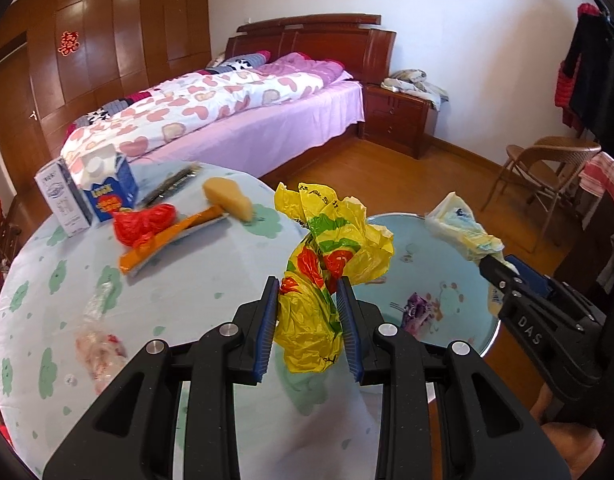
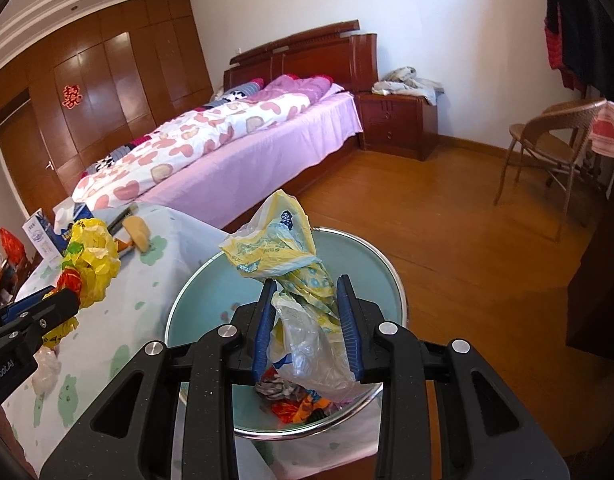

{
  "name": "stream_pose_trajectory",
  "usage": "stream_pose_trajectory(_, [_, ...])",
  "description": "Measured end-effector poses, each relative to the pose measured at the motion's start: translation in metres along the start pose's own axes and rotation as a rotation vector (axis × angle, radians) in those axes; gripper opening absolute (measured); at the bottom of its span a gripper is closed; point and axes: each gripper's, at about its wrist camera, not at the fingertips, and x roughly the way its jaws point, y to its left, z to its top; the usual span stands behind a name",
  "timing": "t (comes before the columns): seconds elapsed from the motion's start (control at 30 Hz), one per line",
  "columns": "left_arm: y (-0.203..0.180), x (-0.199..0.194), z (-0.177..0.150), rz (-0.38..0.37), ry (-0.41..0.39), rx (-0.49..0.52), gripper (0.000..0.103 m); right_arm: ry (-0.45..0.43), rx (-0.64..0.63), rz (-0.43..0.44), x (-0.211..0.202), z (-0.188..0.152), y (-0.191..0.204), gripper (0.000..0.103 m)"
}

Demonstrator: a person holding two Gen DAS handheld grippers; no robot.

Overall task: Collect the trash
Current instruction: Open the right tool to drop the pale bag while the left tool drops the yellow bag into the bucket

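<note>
Fingers [image 2: 303, 316] pinch a pale bag [image 2: 275, 236] over the basin [image 2: 211, 280] (wrappers [image 2: 303, 402] inside)

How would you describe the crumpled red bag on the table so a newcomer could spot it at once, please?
On the round table with the green-patterned cloth, look at the far side near the blue carton. The red plastic bag lies before it, resting on an orange wrapper; it is the only all-red item there.

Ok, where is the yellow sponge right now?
In the left wrist view the yellow sponge lies on the table, upper left of centre, touching the far end of the orange wrapper, right of the blue carton.
</note>
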Motion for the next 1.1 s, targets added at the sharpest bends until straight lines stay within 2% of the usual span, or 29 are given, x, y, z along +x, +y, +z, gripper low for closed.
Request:
stream_pose_trajectory(0.3, [-0.012, 0.017, -0.002, -0.003, 0.032, 0.009, 0.03, 0.035, 0.015, -0.019, 0.011, -0.004, -0.01, 0.032])
stream_pose_trajectory(0.4, [-0.014, 0.022, -0.002, -0.005, 0.038, 0.01, 0.03, 0.052, 0.015, 0.01, 0.016, -0.005, -0.012, 0.034])
stream_pose_trajectory(0.57, [-0.016, 0.027, -0.003, -0.005, 0.047, 0.014, 0.03, 0.056, 0.023, 0.03, 0.022, -0.006, -0.016, 0.042])
stream_pose_trajectory(0.83, [-0.019, 0.034, -0.004, -0.009, 0.058, 0.02, 0.03, 0.047, 0.021, 0.027, 0.02, -0.005, -0.012, 0.043])
stream_pose_trajectory(0.9, [-0.02, 0.034, -0.004, -0.009, 0.058, 0.023, 0.03, 0.056, 0.027, 0.024, 0.021, -0.006, -0.015, 0.047])
stream_pose_trajectory(0.97, [-0.021, 0.035, -0.003, -0.009, 0.059, 0.026, 0.03, 0.058, 0.039, 0.021, 0.022, -0.005, -0.016, 0.058])
stream_pose_trajectory(1.1, [-0.023, 0.037, -0.003, -0.009, 0.062, 0.025, 0.03, 0.053, 0.052, 0.018, 0.021, -0.003, -0.019, 0.06])
